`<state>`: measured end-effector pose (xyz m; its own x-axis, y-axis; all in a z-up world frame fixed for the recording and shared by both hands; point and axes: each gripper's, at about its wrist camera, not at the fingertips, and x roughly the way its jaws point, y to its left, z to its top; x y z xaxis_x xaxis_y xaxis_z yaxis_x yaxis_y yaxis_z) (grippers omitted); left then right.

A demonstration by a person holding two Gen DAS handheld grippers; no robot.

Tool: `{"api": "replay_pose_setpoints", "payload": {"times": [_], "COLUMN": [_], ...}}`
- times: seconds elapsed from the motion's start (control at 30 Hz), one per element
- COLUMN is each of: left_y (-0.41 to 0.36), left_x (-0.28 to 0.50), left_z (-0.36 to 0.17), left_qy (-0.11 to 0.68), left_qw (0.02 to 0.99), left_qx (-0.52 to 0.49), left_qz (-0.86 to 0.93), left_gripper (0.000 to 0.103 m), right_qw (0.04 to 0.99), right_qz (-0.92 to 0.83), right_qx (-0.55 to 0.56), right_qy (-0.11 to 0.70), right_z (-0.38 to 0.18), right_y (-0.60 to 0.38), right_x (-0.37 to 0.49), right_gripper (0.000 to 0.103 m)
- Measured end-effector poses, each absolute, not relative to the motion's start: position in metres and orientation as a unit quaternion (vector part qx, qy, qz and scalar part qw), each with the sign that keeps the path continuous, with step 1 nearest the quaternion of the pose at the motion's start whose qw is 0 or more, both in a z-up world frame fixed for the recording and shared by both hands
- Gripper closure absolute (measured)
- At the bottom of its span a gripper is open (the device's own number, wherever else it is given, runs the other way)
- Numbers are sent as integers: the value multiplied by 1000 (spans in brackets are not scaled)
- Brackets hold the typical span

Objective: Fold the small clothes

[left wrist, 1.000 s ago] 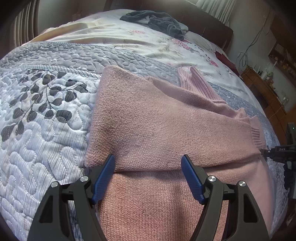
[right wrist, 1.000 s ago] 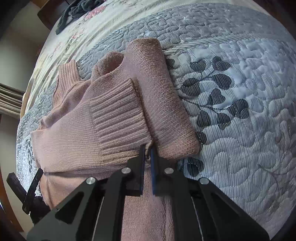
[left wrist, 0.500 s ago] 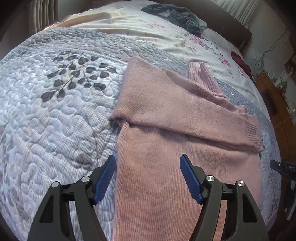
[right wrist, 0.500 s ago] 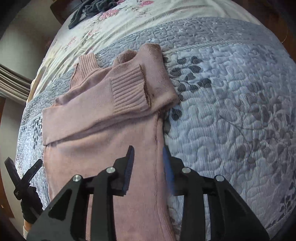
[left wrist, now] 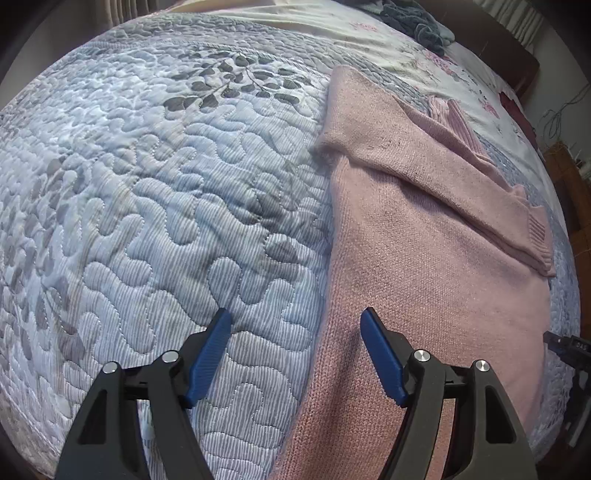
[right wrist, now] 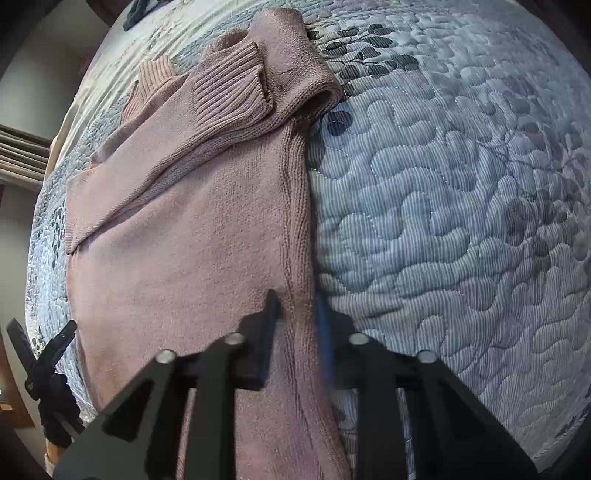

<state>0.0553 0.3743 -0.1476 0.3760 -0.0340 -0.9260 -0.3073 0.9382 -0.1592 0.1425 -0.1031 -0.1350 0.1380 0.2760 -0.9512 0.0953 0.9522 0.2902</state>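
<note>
— So, what does the left wrist view show?
— The left tongs (left wrist: pixel 295 350) stand wide apart and empty, straddling the left edge of the pink sweater (left wrist: pixel 424 240). One blue pad (left wrist: pixel 208 356) is over the quilted bedspread (left wrist: pixel 147 203), the other over the knit. The sweater lies flat on the bed, both sleeves folded across its chest. A dark garment (left wrist: pixel 417 22) sits far up the bed.
— And the right wrist view?
— The right tongs (right wrist: pixel 295 317) are partly apart, set either side of the sweater's (right wrist: pixel 203 240) ribbed right side seam; whether they touch the fabric I cannot tell. A ribbed cuff (right wrist: pixel 229 92) rests on top near the shoulder. The left tongs (right wrist: pixel 40 354) show at the far lower left
</note>
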Motion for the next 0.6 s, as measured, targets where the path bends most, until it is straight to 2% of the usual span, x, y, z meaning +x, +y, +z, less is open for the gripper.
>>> {"api": "replay_pose_setpoints", "payload": {"times": [0.07, 0.13, 0.17, 0.2, 0.23, 0.27, 0.37, 0.47, 0.5, 0.6], "left_y": [367, 361, 359, 357, 357, 358, 366, 376, 381, 392], "left_x": [56, 56, 55, 54, 53, 52, 51, 46, 44, 39], "left_z": [-147, -146, -146, -147, -147, -147, -149, -145, -142, -123], "left_qy": [552, 552, 553, 555, 556, 556, 557, 551, 548, 529], "left_qw": [820, 824, 824, 824, 823, 823, 823, 824, 824, 835], "left_qx": [-130, -114, -111, -106, -102, -103, -108, -131, -142, -147], "left_qz": [75, 61, 54, 50, 48, 44, 26, 13, 15, 26], "left_gripper": [31, 40, 52, 58, 60, 62, 64, 64, 64, 61], "right_qw": [748, 755, 757, 757, 757, 751, 750, 762, 767, 780], "right_qz": [54, 43, 34, 20, 7, -12, -42, -34, -26, -14], "right_qx": [140, 131, 126, 120, 114, 94, 27, 63, 71, 49], "right_qy": [646, 642, 641, 641, 644, 653, 660, 644, 637, 624], "right_z": [-128, -120, -117, -116, -117, -120, -128, -111, -102, -76], "right_y": [-104, -106, -106, -108, -109, -107, -101, -102, -102, -92], "right_x": [137, 129, 125, 120, 118, 115, 99, 83, 80, 84], "right_gripper": [96, 96, 96, 96, 96, 103, 103, 103, 100, 96]}}
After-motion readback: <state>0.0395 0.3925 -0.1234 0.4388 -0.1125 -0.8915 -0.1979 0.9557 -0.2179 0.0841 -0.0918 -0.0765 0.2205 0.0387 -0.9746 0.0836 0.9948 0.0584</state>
